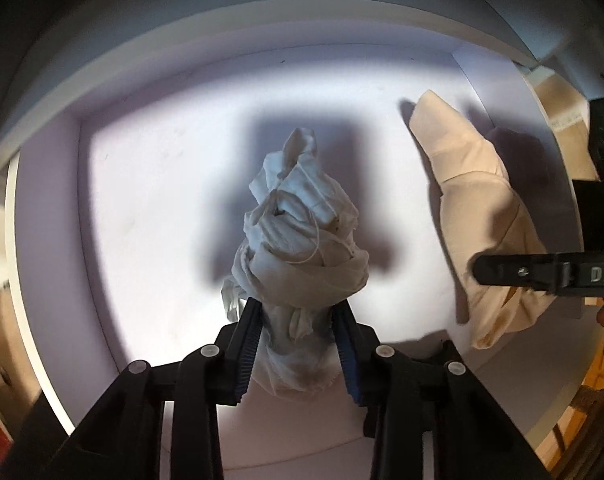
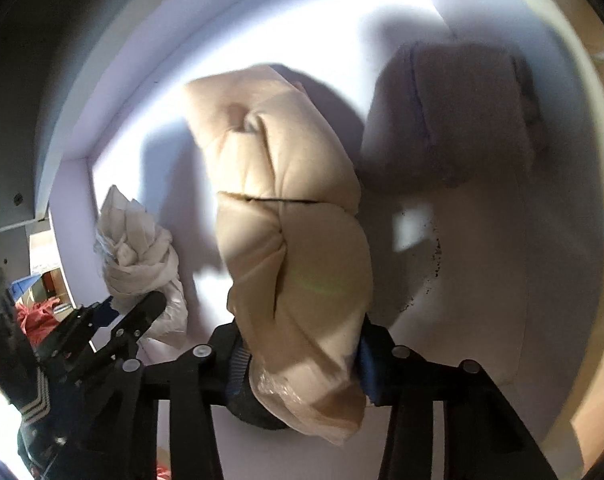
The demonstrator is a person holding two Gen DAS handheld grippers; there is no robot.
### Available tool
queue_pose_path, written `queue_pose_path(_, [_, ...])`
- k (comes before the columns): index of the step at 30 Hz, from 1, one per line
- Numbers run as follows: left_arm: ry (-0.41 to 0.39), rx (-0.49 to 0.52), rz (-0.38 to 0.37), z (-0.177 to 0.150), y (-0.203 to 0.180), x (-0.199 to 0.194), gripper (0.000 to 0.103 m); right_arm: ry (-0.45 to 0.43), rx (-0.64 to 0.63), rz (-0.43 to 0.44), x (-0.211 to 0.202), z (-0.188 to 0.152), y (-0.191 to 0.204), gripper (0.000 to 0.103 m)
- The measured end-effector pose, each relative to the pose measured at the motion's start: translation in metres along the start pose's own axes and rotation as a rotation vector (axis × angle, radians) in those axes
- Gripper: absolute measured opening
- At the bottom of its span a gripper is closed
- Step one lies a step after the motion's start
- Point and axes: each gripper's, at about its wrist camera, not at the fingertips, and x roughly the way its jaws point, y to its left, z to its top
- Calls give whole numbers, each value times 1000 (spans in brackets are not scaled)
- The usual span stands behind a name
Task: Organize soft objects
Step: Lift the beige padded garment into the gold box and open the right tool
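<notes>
A: Left wrist view first. The left gripper (image 1: pixel 298 320) is clamped on the knotted white cloth (image 1: pixel 298 236), low centre of the frame. The bundle's long axis runs straight up the picture from the pads, over the white bin floor (image 1: pixel 142 208).

B: And the other cloth?

A: The beige cloth (image 1: pixel 478 208) sits at the right of the frame, well apart from the white one, with a black finger of the right gripper (image 1: pixel 542 272) crossing its lower end.

B: Right wrist view?

A: The right gripper (image 2: pixel 302 364) pinches the beige cloth (image 2: pixel 294 208) low in the frame; the roll stretches up and a little left from the pads, its far end lying on the bin floor (image 2: pixel 482 272) (the picture is smeared, so fine contact is hard to judge). The white cloth (image 2: pixel 138 248) is at lower left with the left gripper (image 2: pixel 122 312) on it.

B: So what does the placing turn on?

A: I'd judge each bundle simply extends ahead of its own tool, the two side by side, long axes roughly parallel. Each hand is nearer its own piece, so neither need cross.
</notes>
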Motion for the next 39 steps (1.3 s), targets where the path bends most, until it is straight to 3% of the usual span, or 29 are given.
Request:
queue_pose_path(17, [26, -127, -85, 4, 29, 20, 38, -23, -40, 195, -83, -32, 2, 30])
queue_pose_path(21, [25, -133, -89, 9, 31, 24, 38, -50, -83, 150, -93, -39, 2, 30])
queue_pose_path(24, [23, -136, -90, 12, 34, 21, 38, -82, -140, 23, -77, -31, 11, 31])
queue_pose_path(26, [23, -140, -93, 13, 35, 21, 39, -75, -180, -68, -58, -25, 17, 33])
queue_pose_path(29, [19, -145, -100, 14, 36, 25, 39, -19, -170, -109, -34, -17, 15, 46])
queue_pose_path(32, [17, -146, -100, 5, 33, 24, 45, -41, -165, -112, -35, -11, 18, 71])
queue_pose_path(33, [17, -148, -101, 5, 33, 25, 47, -57, -169, -110, -37, -8, 21, 83])
queue_pose_path(34, [14, -149, -102, 5, 33, 21, 47, -73, -177, -121, -38, -3, 25, 87])
queue_pose_path(37, [12, -152, -104, 6, 33, 19, 47, -91, -232, -190, -31, 9, 39, 87])
queue_pose_path(39, [9, -151, -106, 3, 34, 10, 48, -55, -277, -228, -15, 15, 47, 86])
